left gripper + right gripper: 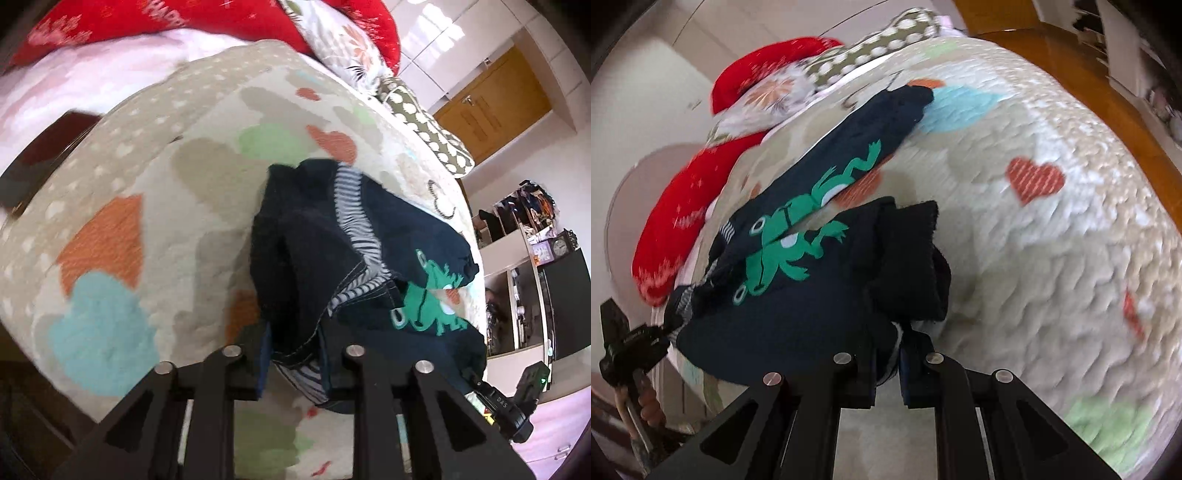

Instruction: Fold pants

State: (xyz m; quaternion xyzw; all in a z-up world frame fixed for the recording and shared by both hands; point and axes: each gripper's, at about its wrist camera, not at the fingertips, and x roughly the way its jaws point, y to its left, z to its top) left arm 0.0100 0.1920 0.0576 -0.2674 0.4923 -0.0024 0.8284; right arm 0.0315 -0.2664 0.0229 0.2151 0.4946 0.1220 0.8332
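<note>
Small dark navy pants (pixel 314 258) with a green frog print and a striped lining lie bunched on a cream blanket with coloured hearts (pixel 129 192). My left gripper (pixel 295 363) is shut on a bunched edge of the fabric close to the camera. In the right wrist view the same pants (pixel 812 295) stretch from the lower left up to the far leg end. My right gripper (pixel 889 367) is shut on another dark fold of them, with cloth pinched between its pads. Each view catches the other gripper (pixel 517 398) (pixel 624 343) at the pants' far side.
Red pillows (pixel 110 26) and a floral pillow (pixel 343 40) lie at the head of the bed. A dotted cushion (pixel 432 133) sits at the bed's edge. A wooden door (pixel 491 99), shelves with a clock (pixel 561 245) and a wooden frame (pixel 1089 66) surround the bed.
</note>
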